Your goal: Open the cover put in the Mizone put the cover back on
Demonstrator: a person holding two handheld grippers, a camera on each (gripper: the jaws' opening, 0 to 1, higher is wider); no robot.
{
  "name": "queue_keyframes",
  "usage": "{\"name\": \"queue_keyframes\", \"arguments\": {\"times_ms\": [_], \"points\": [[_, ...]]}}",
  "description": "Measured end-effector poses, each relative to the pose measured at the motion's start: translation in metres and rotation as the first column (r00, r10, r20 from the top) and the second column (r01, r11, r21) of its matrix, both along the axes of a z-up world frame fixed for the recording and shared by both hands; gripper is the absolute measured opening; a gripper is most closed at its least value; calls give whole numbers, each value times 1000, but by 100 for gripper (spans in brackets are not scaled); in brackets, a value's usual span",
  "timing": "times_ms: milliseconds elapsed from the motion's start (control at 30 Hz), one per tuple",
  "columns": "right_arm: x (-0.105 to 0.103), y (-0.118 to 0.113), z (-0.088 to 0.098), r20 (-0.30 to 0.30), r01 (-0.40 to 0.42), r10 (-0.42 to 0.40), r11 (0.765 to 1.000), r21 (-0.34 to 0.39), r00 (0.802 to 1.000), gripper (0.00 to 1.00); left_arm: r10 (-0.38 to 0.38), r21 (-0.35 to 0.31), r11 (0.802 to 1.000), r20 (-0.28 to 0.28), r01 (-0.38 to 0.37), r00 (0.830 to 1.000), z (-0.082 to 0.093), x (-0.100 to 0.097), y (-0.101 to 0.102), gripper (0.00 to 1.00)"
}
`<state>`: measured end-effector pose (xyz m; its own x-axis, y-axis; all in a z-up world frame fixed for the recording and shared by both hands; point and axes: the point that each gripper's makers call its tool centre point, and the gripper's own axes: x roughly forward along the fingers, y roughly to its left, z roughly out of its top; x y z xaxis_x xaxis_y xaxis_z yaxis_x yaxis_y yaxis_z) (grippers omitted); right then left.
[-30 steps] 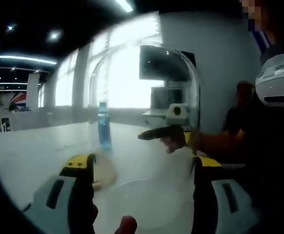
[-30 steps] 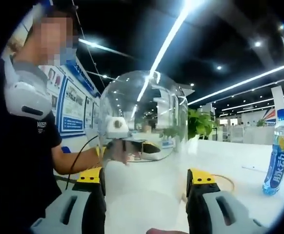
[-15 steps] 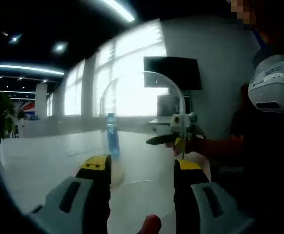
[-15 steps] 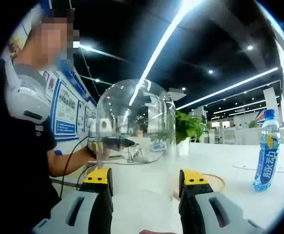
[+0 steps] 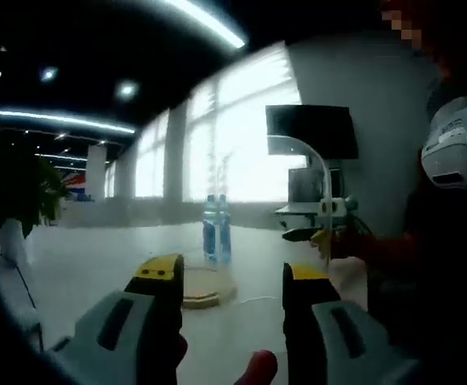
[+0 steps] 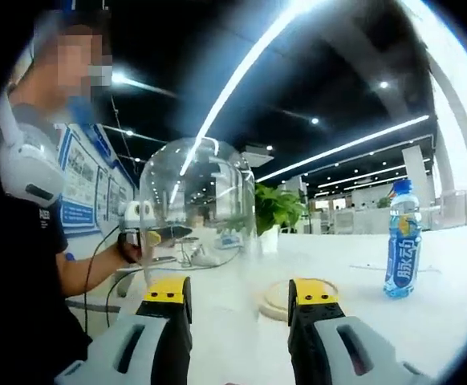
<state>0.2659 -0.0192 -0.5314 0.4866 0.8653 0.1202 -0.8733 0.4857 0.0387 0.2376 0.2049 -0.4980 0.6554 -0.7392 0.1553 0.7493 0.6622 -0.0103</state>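
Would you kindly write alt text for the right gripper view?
A clear glass dome cover is held up off the white table, the left claw at its far side. To the right, a round wooden base lies bare and a blue Mizone bottle stands upright.

a broad white table [image 6: 426, 305] carries the things; in the left gripper view its top [image 5: 81, 265] runs back toward bright windows. a round wooden base [image 6: 278, 294] lies flat on it, also seen as a pale disc [image 5: 205, 290] in the left gripper view. a blue mizone bottle [image 6: 402, 250] stands upright on the table, well apart from the base; the left gripper view shows the bottle [image 5: 216, 228] beyond the base. a potted green plant [image 6: 272, 216] stands at the table's far side.
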Motion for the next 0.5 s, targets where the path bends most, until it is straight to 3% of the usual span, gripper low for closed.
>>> {"name": "queue_keyframes", "arguments": {"times_ms": [100,200,500], "points": [[2,-6,0,-2,51,-51,999,1,999,40,40,4,999,9,-40,999,-7,7,8,38],[4,-10,-9,-17,88,-89,995,-35,996,39,62,-19,998,-34,-63,997,-20,17,14,35],[7,-17,-40,-27,198,-201,975,-101,979,32,129,12,992,-94,-129,987,-58,32,19,30]]}}
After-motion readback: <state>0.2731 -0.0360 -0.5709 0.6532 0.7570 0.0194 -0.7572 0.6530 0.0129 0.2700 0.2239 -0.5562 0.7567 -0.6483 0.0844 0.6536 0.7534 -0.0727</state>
